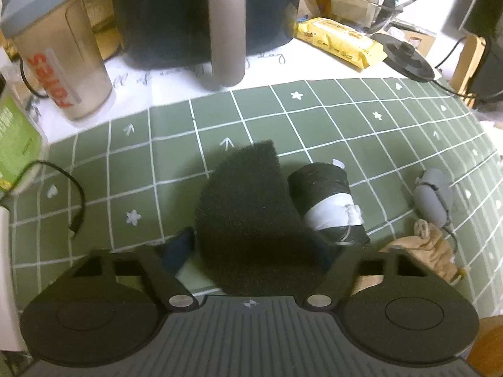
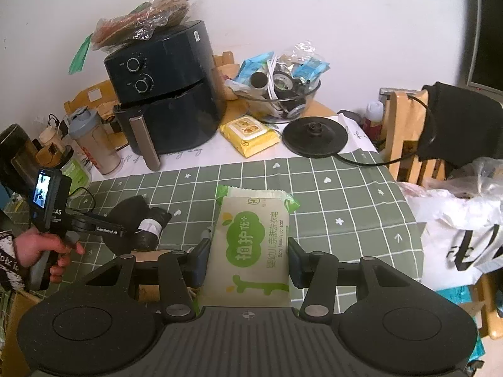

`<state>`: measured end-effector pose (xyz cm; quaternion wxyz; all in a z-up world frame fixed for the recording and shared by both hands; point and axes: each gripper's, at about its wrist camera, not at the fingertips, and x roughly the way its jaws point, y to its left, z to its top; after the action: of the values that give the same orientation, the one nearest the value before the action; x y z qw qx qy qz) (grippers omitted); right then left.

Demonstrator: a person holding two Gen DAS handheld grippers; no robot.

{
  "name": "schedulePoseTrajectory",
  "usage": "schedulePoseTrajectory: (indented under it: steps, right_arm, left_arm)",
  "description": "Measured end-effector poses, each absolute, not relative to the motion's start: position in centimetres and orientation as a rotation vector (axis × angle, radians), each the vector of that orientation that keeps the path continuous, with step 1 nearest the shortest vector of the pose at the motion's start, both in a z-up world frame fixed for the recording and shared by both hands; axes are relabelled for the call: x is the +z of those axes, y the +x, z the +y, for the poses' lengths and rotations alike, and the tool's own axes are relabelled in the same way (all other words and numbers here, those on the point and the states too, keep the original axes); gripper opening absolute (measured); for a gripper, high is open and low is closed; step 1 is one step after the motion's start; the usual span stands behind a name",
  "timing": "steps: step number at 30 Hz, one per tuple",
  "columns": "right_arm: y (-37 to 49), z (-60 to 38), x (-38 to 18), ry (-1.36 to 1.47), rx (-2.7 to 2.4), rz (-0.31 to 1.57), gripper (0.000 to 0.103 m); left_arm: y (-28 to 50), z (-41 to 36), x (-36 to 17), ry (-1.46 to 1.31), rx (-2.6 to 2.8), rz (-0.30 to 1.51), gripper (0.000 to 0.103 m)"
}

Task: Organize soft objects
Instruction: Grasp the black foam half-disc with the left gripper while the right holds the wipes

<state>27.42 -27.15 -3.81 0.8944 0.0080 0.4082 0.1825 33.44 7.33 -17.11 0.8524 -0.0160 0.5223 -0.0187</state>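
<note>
My left gripper is shut on a black fuzzy pad and holds it over the green checked tablecloth. A black roll with a white band lies just right of the pad. A beige cloth and a grey pouch lie further right. My right gripper is shut on a green and white soap packet above the tablecloth. The left gripper shows in the right wrist view with the black pad and the roll.
A black air fryer, a shaker bottle, a yellow wipes pack, a black kettle base and a glass bowl of clutter stand at the back. A wooden chair and white bags are to the right.
</note>
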Motion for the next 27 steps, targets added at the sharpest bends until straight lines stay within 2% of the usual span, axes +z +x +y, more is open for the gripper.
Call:
schedulePoseTrajectory:
  steps: [11, 27]
  right_arm:
    - [26.2, -26.9, -3.1, 0.004, 0.399, 0.844, 0.052]
    - [24.7, -26.3, -1.8, 0.002, 0.567, 0.803, 0.052]
  left_arm:
    - [32.1, 8.4, -15.0, -0.034, -0.038, 1.061, 0.065]
    - [27.3, 8.3, -8.5, -0.063, 0.021, 0.974, 0.064]
